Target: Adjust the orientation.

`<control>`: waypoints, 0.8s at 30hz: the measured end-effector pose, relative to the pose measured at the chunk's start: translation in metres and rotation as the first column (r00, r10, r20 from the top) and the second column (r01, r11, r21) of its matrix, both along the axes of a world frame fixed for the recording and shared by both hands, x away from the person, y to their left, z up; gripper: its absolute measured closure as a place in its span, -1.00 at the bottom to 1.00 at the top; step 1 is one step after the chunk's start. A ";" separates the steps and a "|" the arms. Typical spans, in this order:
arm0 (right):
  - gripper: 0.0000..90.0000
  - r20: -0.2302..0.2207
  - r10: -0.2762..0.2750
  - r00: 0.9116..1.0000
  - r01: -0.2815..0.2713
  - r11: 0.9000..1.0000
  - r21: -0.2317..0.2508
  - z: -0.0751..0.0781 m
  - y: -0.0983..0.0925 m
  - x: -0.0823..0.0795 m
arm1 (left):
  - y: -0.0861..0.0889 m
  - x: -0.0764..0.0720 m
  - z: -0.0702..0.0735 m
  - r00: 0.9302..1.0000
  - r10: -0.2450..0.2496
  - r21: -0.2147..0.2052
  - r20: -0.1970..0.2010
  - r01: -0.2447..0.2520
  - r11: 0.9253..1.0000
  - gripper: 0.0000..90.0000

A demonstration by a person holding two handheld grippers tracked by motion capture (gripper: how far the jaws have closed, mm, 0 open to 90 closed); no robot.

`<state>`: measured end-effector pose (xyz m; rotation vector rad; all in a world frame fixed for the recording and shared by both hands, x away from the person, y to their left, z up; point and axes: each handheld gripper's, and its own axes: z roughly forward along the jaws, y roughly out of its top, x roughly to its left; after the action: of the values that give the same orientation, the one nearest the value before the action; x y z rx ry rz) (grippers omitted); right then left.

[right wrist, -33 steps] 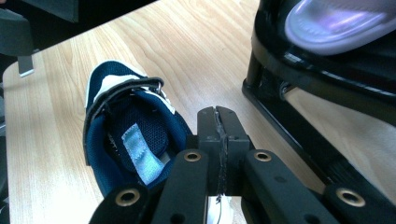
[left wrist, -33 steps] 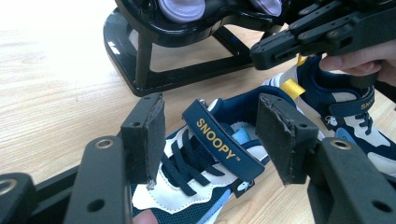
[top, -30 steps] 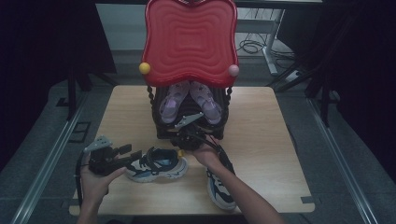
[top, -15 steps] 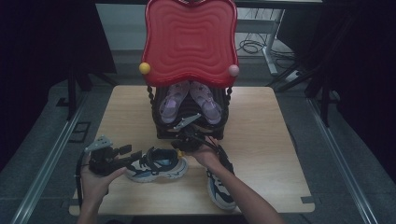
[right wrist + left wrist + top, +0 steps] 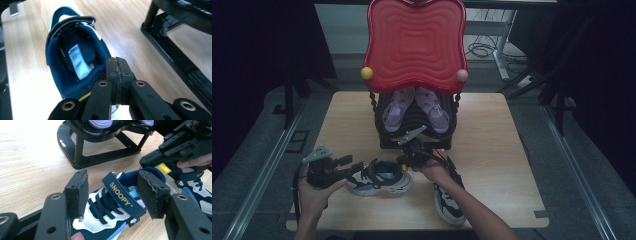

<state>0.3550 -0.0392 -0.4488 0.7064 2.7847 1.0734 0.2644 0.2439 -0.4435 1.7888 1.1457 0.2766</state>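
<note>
1. The blue-and-white sneaker (image 5: 381, 178) is lying on its side near the front of the wooden table (image 5: 507, 150), just ahead of the black shoe rack (image 5: 414, 125).
2. The left gripper view is showing what the high view cannot: a navy strap (image 5: 124, 195) reading SNOOPY in yellow, dark laces, white side panels.
3. The right gripper view is looking into the mesh-lined opening (a pale tag sits inside).
4. The right gripper (image 5: 116, 72) is pressing its jaws together at the heel collar; whether fabric is caught between them is unclear.
5. The left gripper (image 5: 112, 195) is holding its jaws spread on either side of the strap, not touching it.
6. A second sneaker (image 5: 447, 200) is lying beside the right forearm; purple shoes (image 5: 414, 107) are sitting on the rack under a red tray (image 5: 414, 42).
</note>
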 end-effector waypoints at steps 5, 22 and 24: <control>1.00 0.000 0.044 0.999 -0.044 0.999 -0.009 0.001 -0.001 -0.013 | 0.000 0.000 0.000 1.000 0.001 0.000 0.000 -0.001 1.000 -0.04; 1.00 0.012 0.173 0.985 -0.173 0.985 0.014 0.001 -0.002 -0.066 | 0.001 -0.001 -0.001 1.000 0.005 0.001 -0.002 -0.005 1.000 -0.04; 1.00 0.025 0.185 0.982 -0.185 0.982 0.024 0.000 -0.003 -0.074 | 0.001 -0.001 -0.001 1.000 0.006 0.002 -0.002 -0.006 1.000 -0.04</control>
<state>0.2814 -0.0425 -0.4486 0.4412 2.8677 1.1423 0.2638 0.2452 -0.4446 1.7882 1.1528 0.2796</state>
